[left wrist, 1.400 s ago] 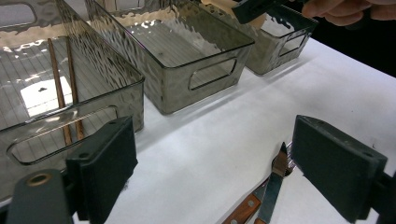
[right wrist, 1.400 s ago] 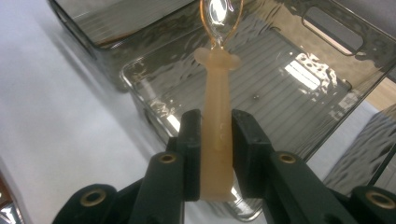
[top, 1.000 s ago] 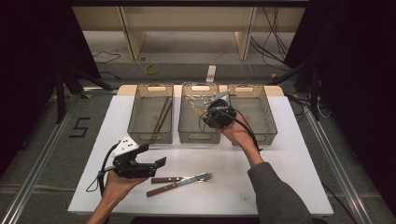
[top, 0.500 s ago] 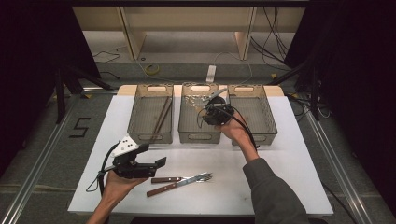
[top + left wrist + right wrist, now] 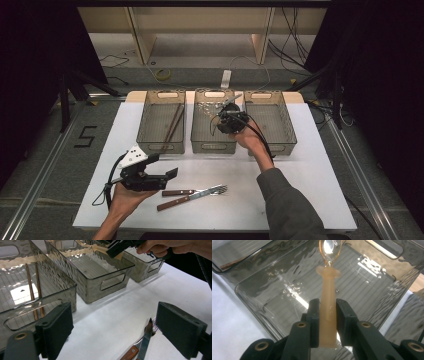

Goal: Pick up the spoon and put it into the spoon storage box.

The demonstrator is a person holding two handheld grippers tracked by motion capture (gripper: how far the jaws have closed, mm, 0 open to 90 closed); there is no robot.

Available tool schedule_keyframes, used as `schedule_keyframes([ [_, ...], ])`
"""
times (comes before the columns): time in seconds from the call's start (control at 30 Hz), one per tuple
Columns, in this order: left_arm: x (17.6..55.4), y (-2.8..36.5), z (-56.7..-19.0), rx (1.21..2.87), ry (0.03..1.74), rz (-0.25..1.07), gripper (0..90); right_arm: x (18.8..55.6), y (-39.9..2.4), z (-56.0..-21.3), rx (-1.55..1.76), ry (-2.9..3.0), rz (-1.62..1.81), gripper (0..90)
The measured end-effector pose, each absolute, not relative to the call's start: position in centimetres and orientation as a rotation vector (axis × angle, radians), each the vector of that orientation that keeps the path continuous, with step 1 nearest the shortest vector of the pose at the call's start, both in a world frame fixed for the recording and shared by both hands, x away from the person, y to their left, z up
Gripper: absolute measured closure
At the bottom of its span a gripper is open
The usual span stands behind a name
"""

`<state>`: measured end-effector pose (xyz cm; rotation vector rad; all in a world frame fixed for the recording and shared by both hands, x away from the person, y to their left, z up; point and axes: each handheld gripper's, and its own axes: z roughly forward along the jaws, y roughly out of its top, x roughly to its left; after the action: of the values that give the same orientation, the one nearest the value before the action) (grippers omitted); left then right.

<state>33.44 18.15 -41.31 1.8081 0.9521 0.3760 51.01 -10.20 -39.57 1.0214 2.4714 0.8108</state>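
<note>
My right gripper (image 5: pixel 231 120) hovers over the middle smoky plastic bin (image 5: pixel 214 147) and is shut on a spoon (image 5: pixel 328 290) with a pale beige handle; the shiny bowl points away into the bin (image 5: pixel 262 305). The spoon's tip (image 5: pixel 231 99) sticks out past the gripper toward the bin's far end. My left gripper (image 5: pixel 164 165) rests low at the table's front left, jaws wide open and empty (image 5: pixel 120 322). Just beyond it lie a wooden-handled knife (image 5: pixel 177 192) (image 5: pixel 147 335) and a fork (image 5: pixel 192 197).
Three bins stand in a row at the back of the white table (image 5: pixel 310 165). The left bin (image 5: pixel 160 147) holds two brown chopsticks (image 5: pixel 172 125) (image 5: pixel 31 290). The right bin (image 5: pixel 272 145) sits beside the right hand.
The right gripper with the spoon has drifted slightly left over the middle bin. The left gripper has stayed put.
</note>
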Motion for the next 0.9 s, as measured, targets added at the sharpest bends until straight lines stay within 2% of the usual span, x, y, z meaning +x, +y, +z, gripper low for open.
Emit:
schedule_keyframes([
  [0.47,33.5,18.1,-41.2,1.809,0.949,0.379,13.7,51.4,-9.1,-40.6,1.026,2.51,0.807,73.0],
  [0.53,33.4,18.1,-41.2,1.81,0.948,0.38,13.7,51.5,-9.0,-40.6,1.023,2.513,0.827,65.8],
  [0.9,33.5,17.9,-41.2,1.811,0.947,0.375,13.7,49.8,-10.5,-38.6,1.0,2.5,0.935,54.5],
])
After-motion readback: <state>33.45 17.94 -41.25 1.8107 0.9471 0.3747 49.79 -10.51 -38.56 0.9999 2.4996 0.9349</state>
